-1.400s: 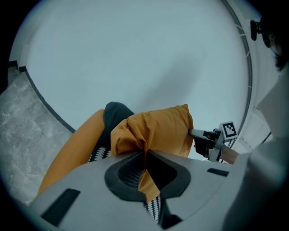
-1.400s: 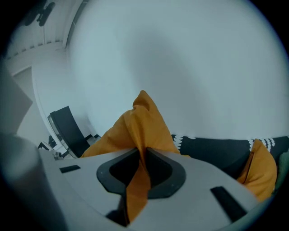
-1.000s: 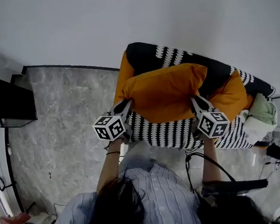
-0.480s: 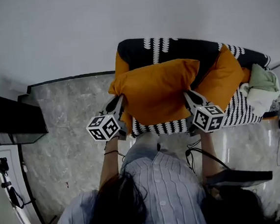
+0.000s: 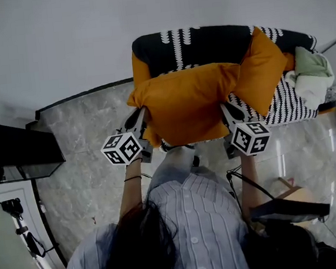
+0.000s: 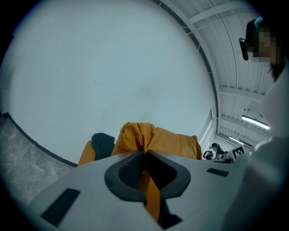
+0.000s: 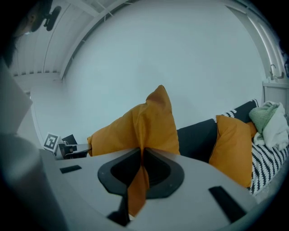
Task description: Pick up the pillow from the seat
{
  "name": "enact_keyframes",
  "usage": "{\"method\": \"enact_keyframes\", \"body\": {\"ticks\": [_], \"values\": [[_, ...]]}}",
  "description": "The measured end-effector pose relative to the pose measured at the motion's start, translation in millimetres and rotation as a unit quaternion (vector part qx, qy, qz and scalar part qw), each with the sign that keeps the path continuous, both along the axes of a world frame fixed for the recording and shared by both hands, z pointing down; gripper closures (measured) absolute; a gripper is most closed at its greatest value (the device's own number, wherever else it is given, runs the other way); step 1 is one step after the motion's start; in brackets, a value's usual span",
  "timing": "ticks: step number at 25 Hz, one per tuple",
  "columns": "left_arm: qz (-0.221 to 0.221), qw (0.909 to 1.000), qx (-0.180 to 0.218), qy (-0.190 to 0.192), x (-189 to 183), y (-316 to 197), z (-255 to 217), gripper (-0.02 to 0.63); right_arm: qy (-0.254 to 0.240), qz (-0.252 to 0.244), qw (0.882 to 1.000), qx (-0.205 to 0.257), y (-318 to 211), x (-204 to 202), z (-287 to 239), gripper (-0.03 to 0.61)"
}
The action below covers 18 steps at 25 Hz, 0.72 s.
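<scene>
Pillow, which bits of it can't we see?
Head view: the pillow hides part of the seat; its underside faces away.
Left tool view: the left tool covers the pillow's lower part.
Right tool view: the right tool does the same.

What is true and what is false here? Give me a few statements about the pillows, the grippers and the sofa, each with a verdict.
1. The left gripper is shut on the held pillow. True.
2. The right gripper is empty. False: it is shut on the same pillow's other edge.
3. A second orange pillow leans against the back of the sofa. True.
4. The sofa is plain red. False: it is black with a white pattern.
</scene>
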<state>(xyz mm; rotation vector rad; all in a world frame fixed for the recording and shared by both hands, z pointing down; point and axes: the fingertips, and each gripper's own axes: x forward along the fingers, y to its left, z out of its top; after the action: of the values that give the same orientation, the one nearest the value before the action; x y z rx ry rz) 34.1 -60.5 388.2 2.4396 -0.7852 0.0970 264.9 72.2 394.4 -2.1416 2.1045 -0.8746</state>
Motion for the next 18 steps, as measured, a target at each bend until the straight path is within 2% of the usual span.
{"method": "enact_keyframes", "body": {"ticks": [7, 18], "values": [[0.023, 0.9997, 0.006, -0.002, -2.8, 35.1, -14.5, 0.588, 0.002, 0.023, 1.000, 0.008, 42.6, -7.5, -8.1, 0.540], [0.051, 0.9987, 0.007, 0.003, 1.2, 30.8, -21.4, 0.588, 0.011, 0.068, 0.998, 0.005, 60.3, -18.1, -12.1, 0.545]]}}
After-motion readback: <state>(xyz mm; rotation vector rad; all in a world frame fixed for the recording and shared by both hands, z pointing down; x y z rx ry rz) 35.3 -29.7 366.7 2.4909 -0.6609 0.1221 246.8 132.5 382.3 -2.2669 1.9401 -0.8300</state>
